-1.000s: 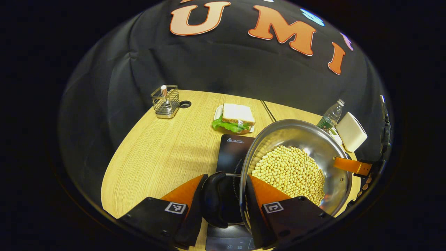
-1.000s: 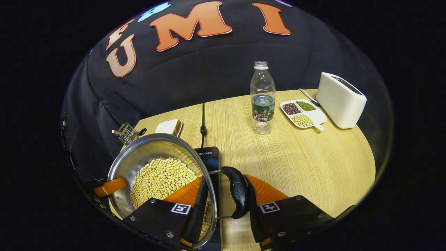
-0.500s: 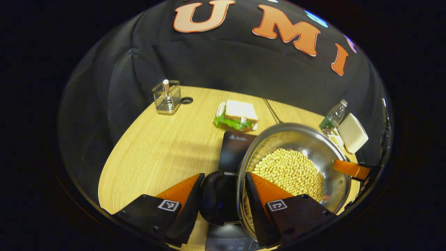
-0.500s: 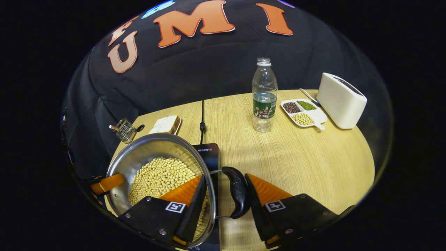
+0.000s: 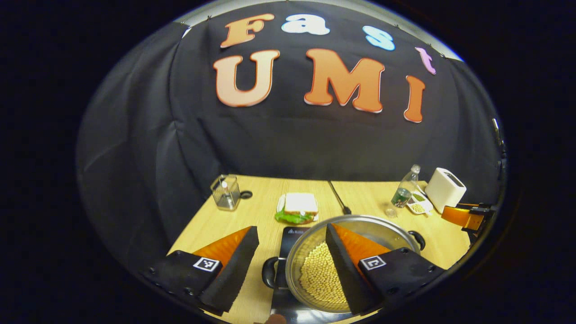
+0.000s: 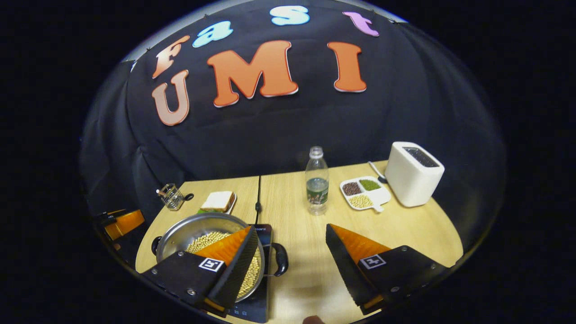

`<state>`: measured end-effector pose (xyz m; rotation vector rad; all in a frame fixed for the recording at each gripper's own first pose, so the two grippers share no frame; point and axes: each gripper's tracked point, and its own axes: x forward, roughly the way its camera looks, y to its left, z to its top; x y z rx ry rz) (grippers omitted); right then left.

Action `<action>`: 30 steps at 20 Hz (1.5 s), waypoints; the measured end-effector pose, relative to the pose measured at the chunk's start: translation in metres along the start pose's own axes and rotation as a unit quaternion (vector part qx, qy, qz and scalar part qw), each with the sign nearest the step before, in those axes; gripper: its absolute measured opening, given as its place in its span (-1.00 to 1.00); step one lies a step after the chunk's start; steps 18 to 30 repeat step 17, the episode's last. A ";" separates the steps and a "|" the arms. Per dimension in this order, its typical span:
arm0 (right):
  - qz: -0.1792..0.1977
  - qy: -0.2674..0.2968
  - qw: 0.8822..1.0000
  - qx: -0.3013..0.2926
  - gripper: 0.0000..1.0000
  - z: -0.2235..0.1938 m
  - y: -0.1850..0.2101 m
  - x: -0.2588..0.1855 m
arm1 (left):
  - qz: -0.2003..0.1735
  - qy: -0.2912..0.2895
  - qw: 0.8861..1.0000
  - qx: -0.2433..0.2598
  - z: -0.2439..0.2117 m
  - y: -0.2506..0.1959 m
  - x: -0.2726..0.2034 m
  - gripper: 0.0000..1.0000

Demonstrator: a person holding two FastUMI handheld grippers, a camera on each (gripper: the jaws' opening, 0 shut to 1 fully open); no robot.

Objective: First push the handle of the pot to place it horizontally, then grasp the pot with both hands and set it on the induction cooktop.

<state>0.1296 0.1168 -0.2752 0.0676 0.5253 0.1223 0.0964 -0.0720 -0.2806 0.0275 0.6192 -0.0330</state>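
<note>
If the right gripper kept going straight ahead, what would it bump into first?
Probably the table. The right gripper is open, its line passing between the pot and nothing else close. Farther ahead stands the bottle, so it might reach that first; depth is unclear.

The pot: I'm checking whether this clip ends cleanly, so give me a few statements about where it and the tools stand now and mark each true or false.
1. The pot sits on the induction cooktop. True.
2. The right tool is shut on the pot's right handle. False: its fingers are spread open and the handle lies free between them.
3. The left tool is open, clear of the left handle. True.
4. The pot is empty. False: it holds pale beans.
5. The bottle lies on its side. False: it stands upright on the table.
</note>
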 end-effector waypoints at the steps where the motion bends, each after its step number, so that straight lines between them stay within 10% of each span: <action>1: 0.000 -0.022 1.000 -0.005 0.89 0.017 -0.007 -0.014 | -0.004 -0.019 1.000 -0.004 0.015 -0.007 -0.012 0.95; 14: -0.023 -0.223 0.972 -0.067 0.89 0.158 -0.058 -0.194 | 0.004 -0.232 0.972 -0.029 0.199 0.008 -0.159 0.97; 30: -0.021 -0.250 0.967 -0.048 0.88 0.175 -0.068 -0.218 | -0.006 -0.246 0.968 -0.040 0.202 0.010 -0.182 0.97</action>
